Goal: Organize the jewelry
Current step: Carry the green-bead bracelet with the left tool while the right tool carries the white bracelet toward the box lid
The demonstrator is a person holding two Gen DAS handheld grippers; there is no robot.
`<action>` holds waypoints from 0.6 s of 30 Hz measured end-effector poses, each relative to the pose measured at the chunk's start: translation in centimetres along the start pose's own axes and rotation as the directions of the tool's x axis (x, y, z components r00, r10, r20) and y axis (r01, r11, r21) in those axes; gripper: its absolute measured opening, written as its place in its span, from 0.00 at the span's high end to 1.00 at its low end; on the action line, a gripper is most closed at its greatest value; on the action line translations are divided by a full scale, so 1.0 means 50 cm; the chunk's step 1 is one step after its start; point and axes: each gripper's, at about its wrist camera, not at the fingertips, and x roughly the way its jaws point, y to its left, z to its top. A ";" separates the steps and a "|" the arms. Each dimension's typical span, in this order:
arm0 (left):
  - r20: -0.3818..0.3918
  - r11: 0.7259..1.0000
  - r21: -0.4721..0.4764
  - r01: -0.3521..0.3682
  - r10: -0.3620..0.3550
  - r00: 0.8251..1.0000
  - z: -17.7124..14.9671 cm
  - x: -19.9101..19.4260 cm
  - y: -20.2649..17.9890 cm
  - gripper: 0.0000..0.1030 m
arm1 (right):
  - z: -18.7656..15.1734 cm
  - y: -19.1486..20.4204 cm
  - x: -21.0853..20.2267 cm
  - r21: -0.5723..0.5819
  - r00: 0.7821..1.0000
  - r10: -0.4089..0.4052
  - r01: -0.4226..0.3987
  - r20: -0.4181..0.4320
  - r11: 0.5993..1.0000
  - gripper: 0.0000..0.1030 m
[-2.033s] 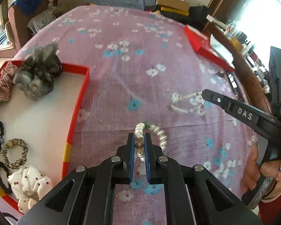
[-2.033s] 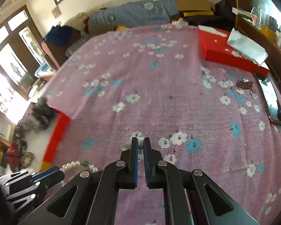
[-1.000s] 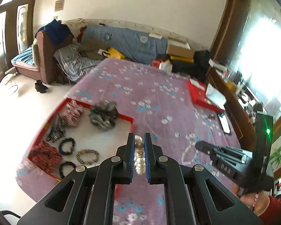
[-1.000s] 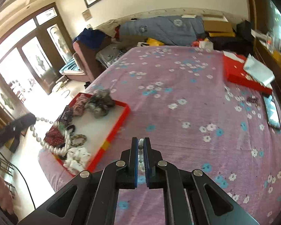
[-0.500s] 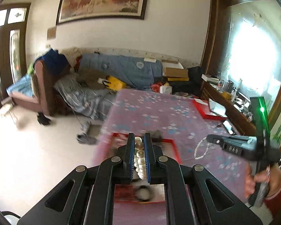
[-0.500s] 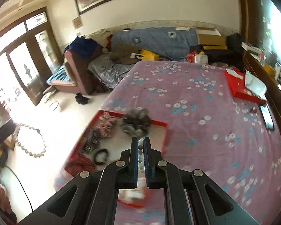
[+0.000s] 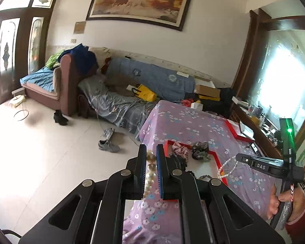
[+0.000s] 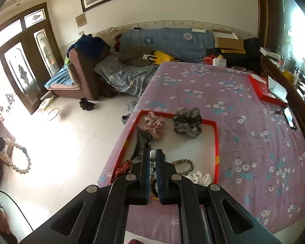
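Your left tongs [image 7: 151,158] are clamped on a pearl bracelet [image 8: 17,158] that dangles over the bare floor [image 8: 67,142], off the tabletop edge — if the pads slip on the round beads, it drops out of reach. Your right tongs [image 8: 152,158] are closed on a thinner pearl strand [image 7: 226,167] above the red tray [image 8: 216,142]; swinging could snag it on the grey scrunchie [image 8: 187,125] there. The flowered purple cloth [image 8: 254,142] could drag if a strand catches — behind it, a cluttered sofa [image 8: 166,38]
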 end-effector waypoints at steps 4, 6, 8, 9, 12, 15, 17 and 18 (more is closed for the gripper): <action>-0.017 1.000 -0.003 -0.029 0.029 0.999 -0.003 0.018 -0.017 0.91 | -0.003 -0.037 0.017 0.013 1.000 0.024 -0.024 0.001 1.000 0.94; -0.029 0.999 -0.010 -0.038 0.038 0.999 -0.001 0.033 -0.036 0.91 | -0.003 -0.063 0.022 0.023 0.999 0.034 -0.035 0.005 0.999 0.94; -0.041 0.999 -0.011 -0.041 0.041 0.998 0.002 0.055 -0.069 0.91 | 0.000 -0.100 0.027 0.029 0.999 0.043 -0.044 0.017 0.999 0.94; -0.045 0.999 -0.011 -0.042 0.041 0.998 0.004 0.066 -0.085 0.91 | 0.000 -0.123 0.028 0.032 0.999 0.047 -0.047 0.026 0.998 0.94; -0.063 0.999 -0.016 -0.031 0.030 0.998 0.011 0.106 -0.143 0.91 | 0.003 -0.195 0.026 0.044 0.997 0.054 -0.057 0.058 0.997 0.94; -0.091 1.000 -0.019 -0.020 0.018 0.996 0.017 0.150 -0.210 0.91 | 0.005 -0.278 0.023 0.046 0.994 0.058 -0.063 0.093 0.997 0.94; -0.111 1.000 -0.021 -0.006 0.003 0.994 0.019 0.179 -0.260 0.91 | 0.006 -0.321 0.021 0.056 0.993 0.063 -0.069 0.099 0.996 0.94; -0.117 1.000 -0.020 0.001 -0.003 0.993 0.020 0.190 -0.283 0.91 | 0.004 -0.350 0.021 0.070 0.993 0.072 -0.078 0.095 0.994 0.94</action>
